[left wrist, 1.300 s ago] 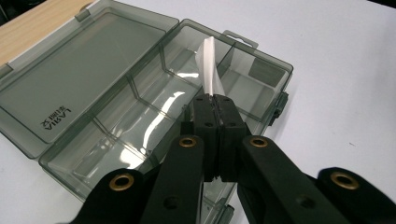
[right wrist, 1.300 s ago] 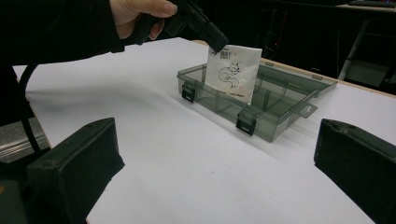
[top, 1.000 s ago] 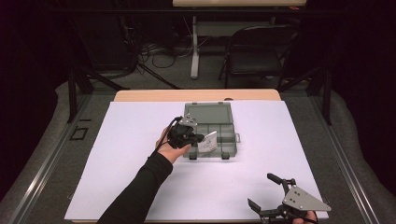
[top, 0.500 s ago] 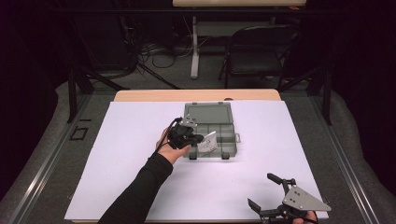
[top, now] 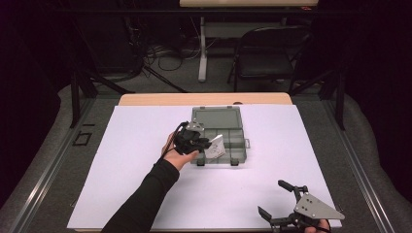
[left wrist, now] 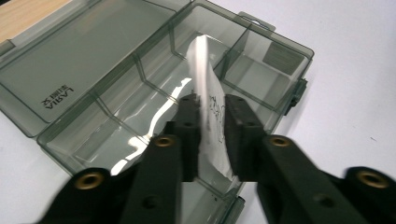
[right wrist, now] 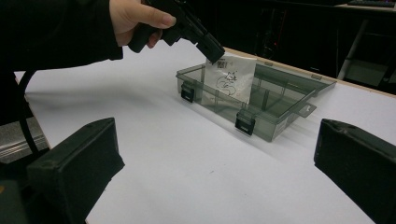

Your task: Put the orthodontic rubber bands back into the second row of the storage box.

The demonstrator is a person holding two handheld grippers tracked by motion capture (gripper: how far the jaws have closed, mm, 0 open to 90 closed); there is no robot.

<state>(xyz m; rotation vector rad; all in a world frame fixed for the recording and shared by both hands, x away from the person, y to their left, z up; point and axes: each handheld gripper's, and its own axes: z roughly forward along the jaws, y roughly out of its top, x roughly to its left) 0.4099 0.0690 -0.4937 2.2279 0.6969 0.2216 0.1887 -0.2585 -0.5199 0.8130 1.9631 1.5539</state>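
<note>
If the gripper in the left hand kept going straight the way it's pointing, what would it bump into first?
Probably the floor of the smoky transparent plastic compartment box. The left gripper points down into it, its jaws having just been opening around the white paper card with a black drawing. Depth is hard to judge.

smoky grey clear box [top: 228, 127], white card [left wrist: 210, 112] with black drawing

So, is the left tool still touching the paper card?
Cannot tell. In the left gripper view the left tool has the paper card between its just-opening jaws, with no plain gap or contact either side.
</note>
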